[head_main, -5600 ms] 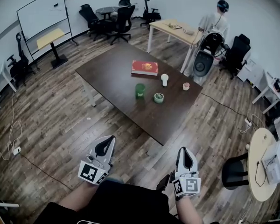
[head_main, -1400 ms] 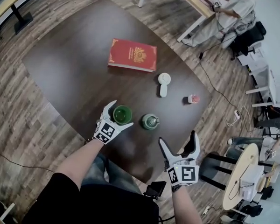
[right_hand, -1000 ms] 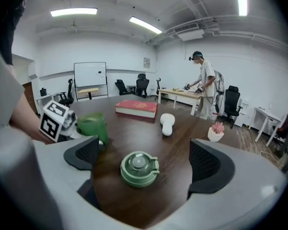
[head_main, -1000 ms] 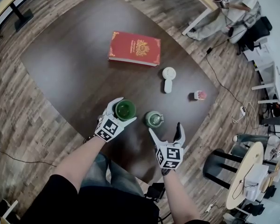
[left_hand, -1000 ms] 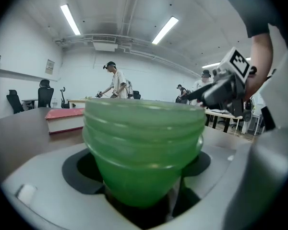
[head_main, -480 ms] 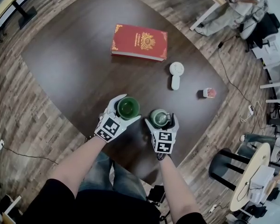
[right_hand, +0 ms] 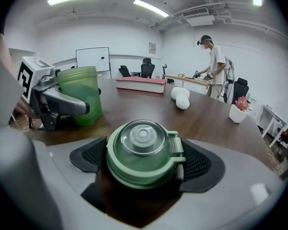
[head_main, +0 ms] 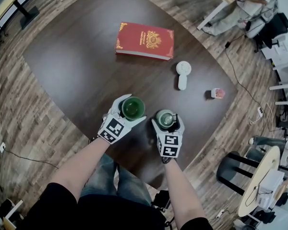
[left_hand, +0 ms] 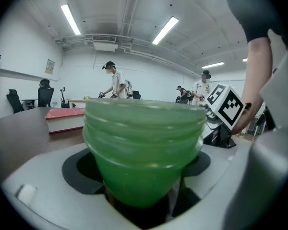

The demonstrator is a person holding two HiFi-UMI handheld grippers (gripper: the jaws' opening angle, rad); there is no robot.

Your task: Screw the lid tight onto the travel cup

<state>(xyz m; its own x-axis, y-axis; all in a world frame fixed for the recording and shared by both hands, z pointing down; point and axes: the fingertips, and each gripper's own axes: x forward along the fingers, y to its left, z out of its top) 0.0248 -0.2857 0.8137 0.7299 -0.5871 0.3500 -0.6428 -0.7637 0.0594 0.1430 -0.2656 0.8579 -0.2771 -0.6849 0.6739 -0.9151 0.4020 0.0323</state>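
The green travel cup (head_main: 133,108) stands upright and open-topped on the dark table (head_main: 72,56), near its front edge. My left gripper (head_main: 130,112) is shut on the cup; in the left gripper view the cup (left_hand: 144,147) fills the space between the jaws. Its round green lid (head_main: 165,119) with a clear dome lies flat on the table just right of the cup. My right gripper (head_main: 166,122) is closing around it. In the right gripper view both pads touch the sides of the lid (right_hand: 143,150), and the cup (right_hand: 79,97) stands to the left.
Farther back on the table lie a red book (head_main: 145,40), a white handheld device (head_main: 183,73) and a small pink potted plant (head_main: 217,93). The table's near edge runs just below both grippers. A person (head_main: 249,4) works at another table at the far right.
My right gripper came forward and left from beyond the table's edge and set its jaws around the lid, then narrowed onto it. The left gripper has stayed on the cup.
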